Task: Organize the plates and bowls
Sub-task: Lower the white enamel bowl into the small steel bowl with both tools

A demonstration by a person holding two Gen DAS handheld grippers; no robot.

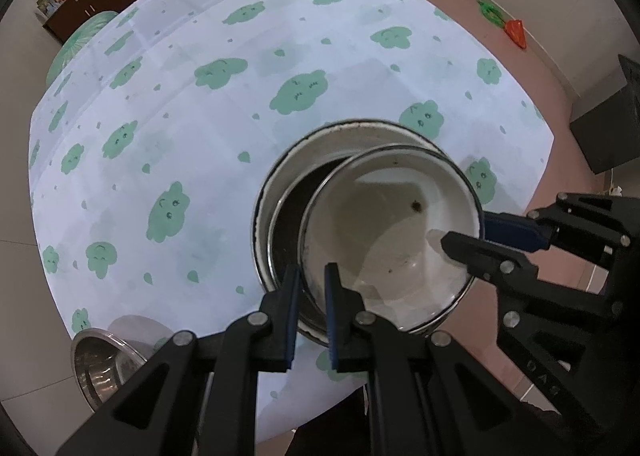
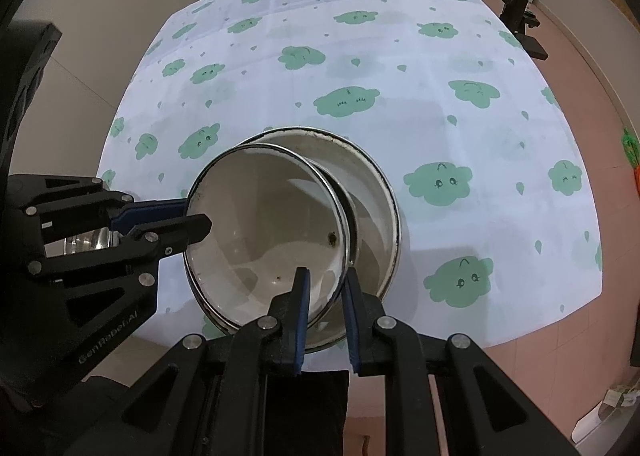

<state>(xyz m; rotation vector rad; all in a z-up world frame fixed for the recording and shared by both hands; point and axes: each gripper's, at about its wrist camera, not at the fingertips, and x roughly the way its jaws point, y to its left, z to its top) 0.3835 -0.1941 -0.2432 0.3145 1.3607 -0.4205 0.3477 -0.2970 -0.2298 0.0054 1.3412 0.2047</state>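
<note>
Two grippers, left gripper (image 1: 312, 276) and right gripper (image 2: 325, 280), are clenching opposite rims of the white enamel bowl (image 1: 392, 232), tilting over the larger enamel bowl (image 2: 372, 191) on the table (image 1: 200, 115); uneven lowering is risking jamming.

Soft, even indoor light fell on the tablecloth (image 1: 168, 103), which looked slightly bluish and washed out around the enamel bowl (image 1: 400, 232). Faint shadows lay inside that bowl, with no hard glare. Both fisheye views bulged strongly, black vignette ringed the corners, and the bowl's rim was slightly blurred
</note>
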